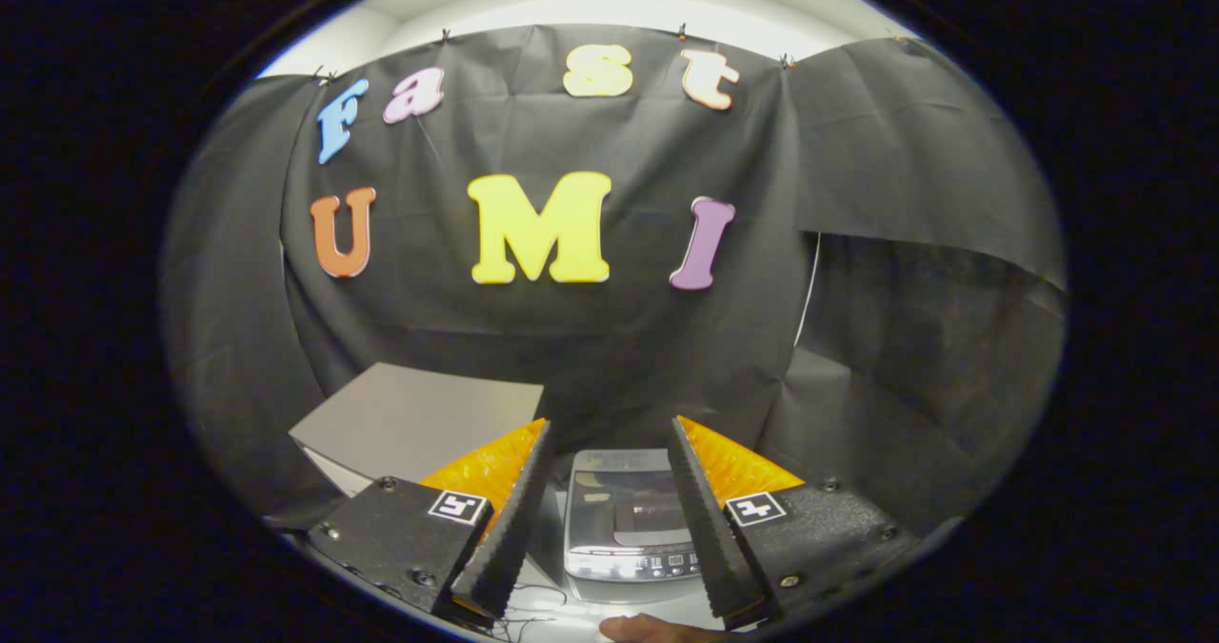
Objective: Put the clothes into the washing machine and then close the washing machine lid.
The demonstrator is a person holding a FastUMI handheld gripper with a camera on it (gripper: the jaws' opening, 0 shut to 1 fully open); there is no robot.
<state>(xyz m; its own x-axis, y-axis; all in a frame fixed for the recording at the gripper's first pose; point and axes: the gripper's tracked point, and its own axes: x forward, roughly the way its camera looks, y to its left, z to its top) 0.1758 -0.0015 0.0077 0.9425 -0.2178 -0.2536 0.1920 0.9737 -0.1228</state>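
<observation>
My gripper [609,519] hangs with its fingers spread wide and nothing between them, and the washer [629,514] sits just ahead, seen through the gap. It looks like a small top-loader with a grey body and a control strip along its near edge. Its lid [636,500] seems to lie flat and shut, with a dark window; I can't make out whether anything is inside the tub. I can't pick out the clothes, so I'd expect to find them before anything else: soft, light, floppy, best pinched at a bunched fold. The lid is rigid and probably light, so I'd hook its front lip. A grey box [419,419] stands beyond my left finger, beside the washer. A fingertip [657,630] shows on the table [581,614] near me.
</observation>
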